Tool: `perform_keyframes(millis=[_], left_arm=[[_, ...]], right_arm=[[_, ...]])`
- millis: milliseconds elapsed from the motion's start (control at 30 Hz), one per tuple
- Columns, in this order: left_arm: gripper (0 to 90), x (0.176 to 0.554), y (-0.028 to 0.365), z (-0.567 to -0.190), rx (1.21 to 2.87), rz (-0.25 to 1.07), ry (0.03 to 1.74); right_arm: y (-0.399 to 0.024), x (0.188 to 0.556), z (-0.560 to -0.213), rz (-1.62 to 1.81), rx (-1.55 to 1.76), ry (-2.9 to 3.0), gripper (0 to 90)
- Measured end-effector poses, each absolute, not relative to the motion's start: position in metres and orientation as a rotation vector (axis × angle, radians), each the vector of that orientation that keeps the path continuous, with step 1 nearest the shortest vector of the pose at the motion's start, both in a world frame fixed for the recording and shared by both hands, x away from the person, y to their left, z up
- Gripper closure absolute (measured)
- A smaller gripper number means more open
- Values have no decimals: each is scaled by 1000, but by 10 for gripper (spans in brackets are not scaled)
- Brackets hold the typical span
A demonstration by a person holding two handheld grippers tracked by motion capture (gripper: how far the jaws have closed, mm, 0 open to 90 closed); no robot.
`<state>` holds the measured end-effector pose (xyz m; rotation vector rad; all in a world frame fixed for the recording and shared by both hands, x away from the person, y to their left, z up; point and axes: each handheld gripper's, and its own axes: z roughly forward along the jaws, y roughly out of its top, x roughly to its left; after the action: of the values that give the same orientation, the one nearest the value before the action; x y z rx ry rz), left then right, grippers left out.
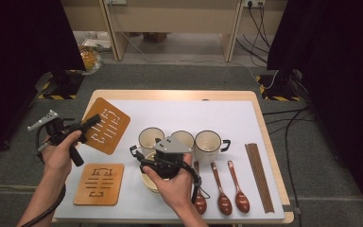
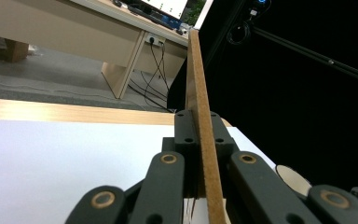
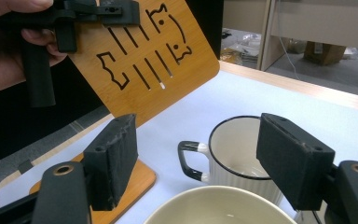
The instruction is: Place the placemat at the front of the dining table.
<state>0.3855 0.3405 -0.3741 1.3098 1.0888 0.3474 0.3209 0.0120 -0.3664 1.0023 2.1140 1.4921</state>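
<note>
Bamboo is what your left tool point(image 1: 87, 125) has clamped: its jaws are shut on the edge of a cut-out trivet point(image 1: 107, 125), which you hold tilted above the left side of the worktop point(image 1: 179, 94). In the left gripper view that trivet point(image 2: 204, 140) shows edge-on, pinched between the black jaws. A second trivet point(image 1: 99, 184) of the same kind lies flat at the near left corner, so you have two in all.

Your right tool point(image 3: 205, 161) stands with its jaws wide apart, nothing between the pads, hovering just over a cream bowl point(image 3: 219, 207); in the high view your right hand point(image 1: 172, 182) covers most of that bowl point(image 1: 147, 182).

Three white enamel mugs with dark rims sit in a row at mid-worktop: the left mug point(image 1: 150, 138), the middle mug point(image 1: 183, 138) and the right mug point(image 1: 208, 144). Three dark red spoons point(image 1: 223, 189) lie side by side at the near right, bowls toward you. Right of them lies a bundle of brown chopsticks point(image 1: 259, 177); I cannot count them.

The worktop is pale wood covered by a white sheet point(image 1: 189, 113). Around it: grey carpet point(image 1: 179, 75), black curtains point(image 1: 331, 56) on both sides, light wooden desks point(image 1: 170, 19) behind, and cables point(image 1: 257, 28) running across the floor.
</note>
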Motion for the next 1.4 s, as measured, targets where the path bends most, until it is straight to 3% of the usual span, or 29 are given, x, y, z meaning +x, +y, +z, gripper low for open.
perform_keyframes(millis=[1400], left_arm=[[861, 428, 324, -367, 1321, 365, 1111]], right_arm=[[-24, 324, -363, 1457, 1054, 2055, 292]])
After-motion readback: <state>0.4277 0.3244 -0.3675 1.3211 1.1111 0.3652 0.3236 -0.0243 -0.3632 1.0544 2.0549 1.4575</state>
